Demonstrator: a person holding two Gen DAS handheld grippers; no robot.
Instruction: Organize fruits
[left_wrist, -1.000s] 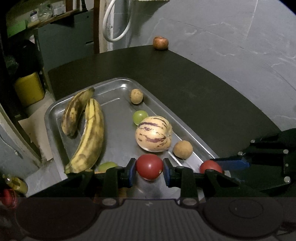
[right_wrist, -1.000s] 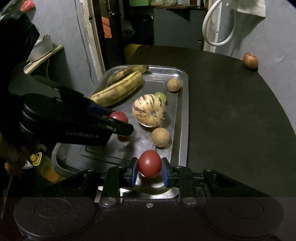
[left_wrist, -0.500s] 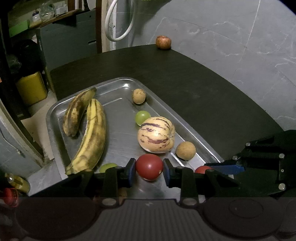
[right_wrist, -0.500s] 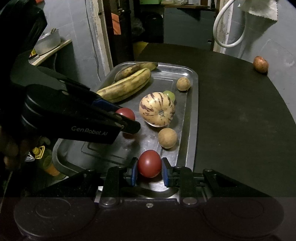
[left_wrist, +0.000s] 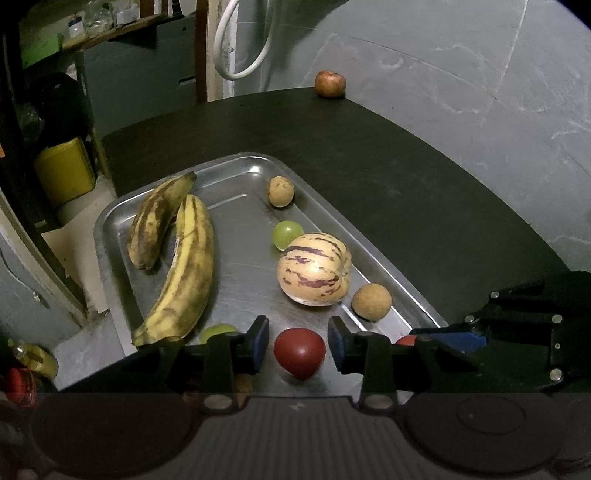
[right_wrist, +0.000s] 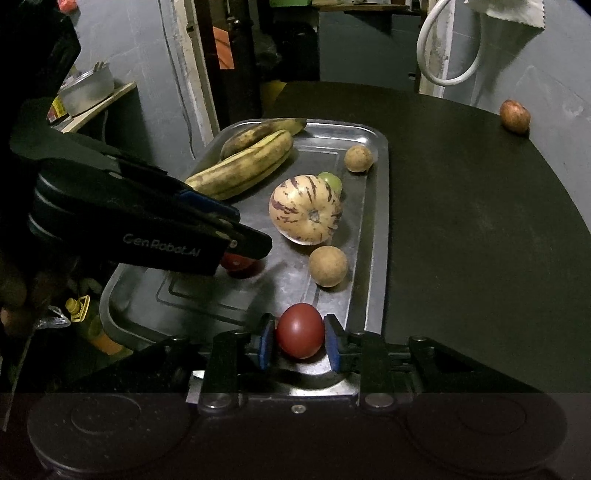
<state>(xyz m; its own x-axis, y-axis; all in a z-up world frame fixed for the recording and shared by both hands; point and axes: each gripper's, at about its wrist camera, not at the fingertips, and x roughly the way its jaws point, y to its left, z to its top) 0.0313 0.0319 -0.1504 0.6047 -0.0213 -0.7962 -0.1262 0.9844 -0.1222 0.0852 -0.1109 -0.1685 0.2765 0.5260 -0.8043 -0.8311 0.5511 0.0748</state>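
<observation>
The left gripper (left_wrist: 298, 341) is standing with its blue pads spread apart, a red tomato (left_wrist: 300, 352) sitting on the steel tray (left_wrist: 236, 280) between them with a gap on each side. The right gripper (right_wrist: 300, 341) is clamping a second red tomato (right_wrist: 300, 335) between its pads, over the tray's near right corner. In the right wrist view the left gripper's black body is crossing the left of the frame, and the white lettering "GenRobot.AI" (right_wrist: 161, 246) is showing on its side; no other writing can be read.

The tray is resting on the dark surface (left_wrist: 388, 162). Inside it, two spotted bananas (left_wrist: 184, 266) are lying side by side along the left, touching each other. A striped cream melon (left_wrist: 314, 268) is sitting toward the right rim, with a green fruit (left_wrist: 287, 233) just behind it and a brown round fruit (left_wrist: 371, 301) just beside it at the rim. Another brown round fruit (left_wrist: 281, 191) is lying near the far corner. A second green fruit (left_wrist: 218, 331) is peeking out by the banana tip, partly hidden by the left gripper's finger. A reddish apple (left_wrist: 330, 84) is sitting well apart at the surface's far edge, by the grey wall.
</observation>
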